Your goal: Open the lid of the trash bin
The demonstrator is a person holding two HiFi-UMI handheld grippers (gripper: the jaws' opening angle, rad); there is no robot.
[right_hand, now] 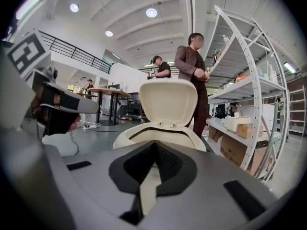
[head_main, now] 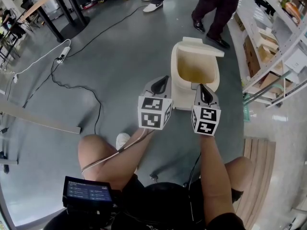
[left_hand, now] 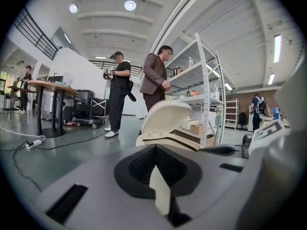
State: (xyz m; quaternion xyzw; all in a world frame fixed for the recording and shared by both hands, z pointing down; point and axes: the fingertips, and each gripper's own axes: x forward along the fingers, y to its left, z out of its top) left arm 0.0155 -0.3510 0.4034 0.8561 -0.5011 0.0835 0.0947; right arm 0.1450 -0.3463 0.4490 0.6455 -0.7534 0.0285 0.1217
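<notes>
A cream trash bin [head_main: 180, 91] stands on the grey floor with its lid [head_main: 203, 47] tipped up at the back and its inside showing. My left gripper [head_main: 165, 79] hovers at the bin's front left rim, jaws shut and holding nothing. Over the front rim, a little right, my right gripper [head_main: 202, 88] is also shut and holding nothing. In the left gripper view the raised lid [left_hand: 166, 117] rises just beyond the closed gripper [left_hand: 154, 149]. The right gripper view shows the upright lid [right_hand: 168, 102] and the bin's rim [right_hand: 144, 134] straight ahead of the shut gripper [right_hand: 154, 147].
Two people [head_main: 218, 11] stand just behind the bin. White shelving [head_main: 273, 42] with boxes runs along the right. A cable and power strip [head_main: 63, 54] lie on the floor at the left, near a table [head_main: 41, 4]. A wooden pallet [head_main: 259, 171] lies at the lower right.
</notes>
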